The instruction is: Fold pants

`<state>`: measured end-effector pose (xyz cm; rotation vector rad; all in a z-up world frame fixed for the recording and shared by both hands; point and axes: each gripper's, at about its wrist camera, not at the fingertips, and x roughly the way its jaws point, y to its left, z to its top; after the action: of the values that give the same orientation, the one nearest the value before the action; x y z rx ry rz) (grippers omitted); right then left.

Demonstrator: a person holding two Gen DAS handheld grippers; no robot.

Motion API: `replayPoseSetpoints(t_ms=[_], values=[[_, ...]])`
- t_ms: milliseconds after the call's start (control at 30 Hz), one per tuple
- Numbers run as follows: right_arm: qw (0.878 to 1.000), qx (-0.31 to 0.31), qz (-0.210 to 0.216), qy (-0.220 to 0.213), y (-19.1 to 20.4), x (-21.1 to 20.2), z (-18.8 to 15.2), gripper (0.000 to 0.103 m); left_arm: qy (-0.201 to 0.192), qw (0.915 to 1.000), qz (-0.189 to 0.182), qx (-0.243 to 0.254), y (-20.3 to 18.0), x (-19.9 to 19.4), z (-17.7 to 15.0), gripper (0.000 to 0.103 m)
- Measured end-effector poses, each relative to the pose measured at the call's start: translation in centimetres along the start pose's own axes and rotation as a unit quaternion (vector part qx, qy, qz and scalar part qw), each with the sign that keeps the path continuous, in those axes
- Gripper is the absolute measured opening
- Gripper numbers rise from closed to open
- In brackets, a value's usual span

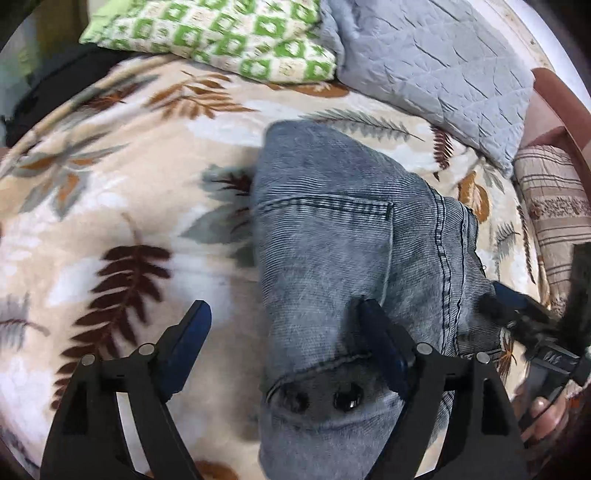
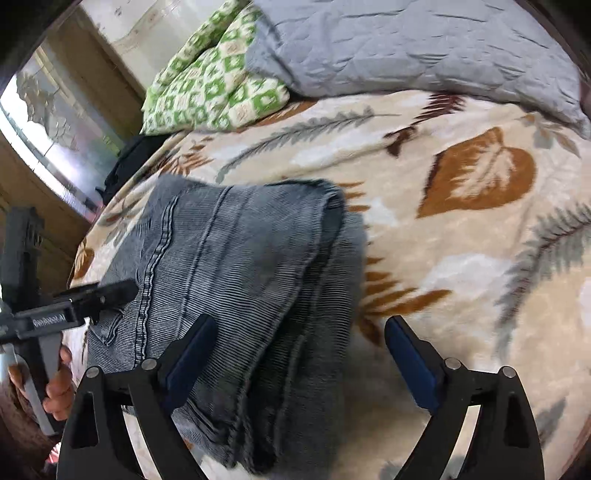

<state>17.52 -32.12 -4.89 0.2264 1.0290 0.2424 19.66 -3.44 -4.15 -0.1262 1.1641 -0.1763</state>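
The folded jeans (image 1: 332, 236) lie on the leaf-print blanket (image 1: 122, 206), below the green pillow (image 1: 221, 33). Both left tongs (image 1: 284, 321) and right tongs (image 2: 301, 332) stand spread, holding nothing. The denim looks soft, fairly heavy and floppy; a layered edge seems the best hold.

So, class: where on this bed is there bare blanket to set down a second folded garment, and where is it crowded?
Free: the leaf-print blanket right of the folded jeans, and the stretch left of them in the left wrist view. Crowded: the far edge, taken by the green pillow and grey pillow, and the striped cushion.
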Motion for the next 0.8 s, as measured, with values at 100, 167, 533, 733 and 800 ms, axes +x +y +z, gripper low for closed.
replayPoseSetpoints(t_ms=[100,167,533,733,800], values=[[1.0,-0.013,-0.018,-0.021,0.4,-3.1,-0.7,0.095,-0.027,0.9987,0.041,0.013,-0.4,-2.5,-1.4,0.084],[0.998,-0.029,-0.056,-0.015,1.7,-4.7,-2.0,0.103,-0.039,0.9972,0.059,0.024,-0.9,-3.7,-2.6,0.084],[0.99,-0.052,-0.125,-0.044,8.1,-10.4,-12.9,0.103,-0.06,0.9901,0.095,0.085,-3.9,-6.8,-12.4,0.084],[0.984,-0.079,-0.148,-0.061,9.9,-12.2,-14.6,0.103,-0.091,0.9818,0.104,0.13,-5.7,-8.7,-14.8,0.084],[0.981,-0.088,-0.16,-0.065,10.3,-12.6,-15.0,0.103,-0.097,0.9823,0.095,0.129,-5.8,-9.2,-15.1,0.084]])
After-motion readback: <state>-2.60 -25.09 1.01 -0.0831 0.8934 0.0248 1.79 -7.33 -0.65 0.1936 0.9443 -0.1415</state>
